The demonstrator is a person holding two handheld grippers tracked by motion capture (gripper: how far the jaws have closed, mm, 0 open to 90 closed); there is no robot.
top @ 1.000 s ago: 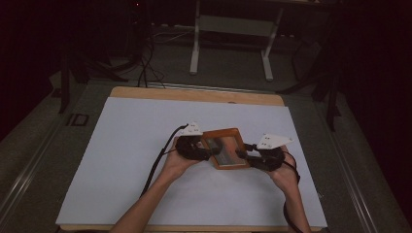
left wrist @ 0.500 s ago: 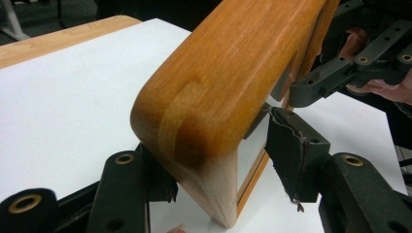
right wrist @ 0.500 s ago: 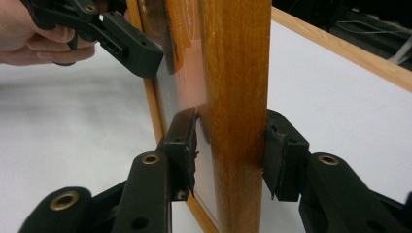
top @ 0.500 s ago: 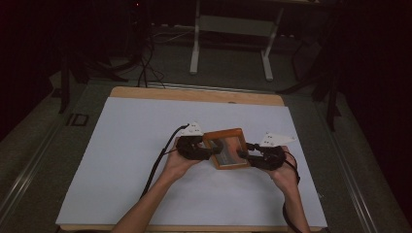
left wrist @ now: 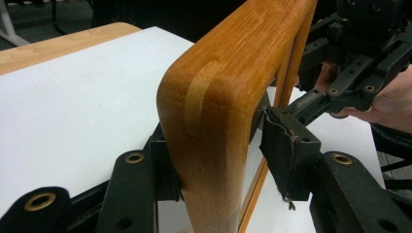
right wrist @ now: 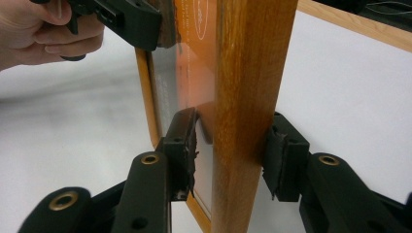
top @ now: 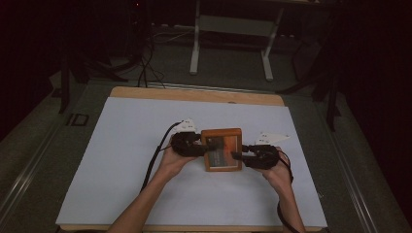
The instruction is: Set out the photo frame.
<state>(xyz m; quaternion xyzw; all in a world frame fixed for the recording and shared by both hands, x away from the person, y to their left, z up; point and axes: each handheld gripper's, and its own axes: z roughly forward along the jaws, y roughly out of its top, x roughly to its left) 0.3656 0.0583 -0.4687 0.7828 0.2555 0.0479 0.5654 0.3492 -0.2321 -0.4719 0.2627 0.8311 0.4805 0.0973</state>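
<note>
A wooden picture frame (top: 222, 149) with a glass front is held between my two grippers over the white sheet (top: 126, 165). My left gripper (top: 200, 147) grips its left edge. In the left gripper view its jaws (left wrist: 226, 160) straddle the rounded wooden corner (left wrist: 209, 111), pads against both faces. My right gripper (top: 239, 156) clamps the right edge. In the right gripper view it (right wrist: 233, 155) has one pad (right wrist: 182, 150) on the glass side and the other behind the wooden rail (right wrist: 245, 97). A hand holds each gripper.
The white sheet covers most of a wooden table whose bare rim (top: 194, 94) shows at the back. A black cable (top: 154, 158) trails from the left gripper toward the front. A metal stand (top: 231, 43) and floor cables (top: 145, 63) lie beyond the table.
The frame has shifted a little left and now sits squarer to the table edge. Both grippers keep their hold on it.
</note>
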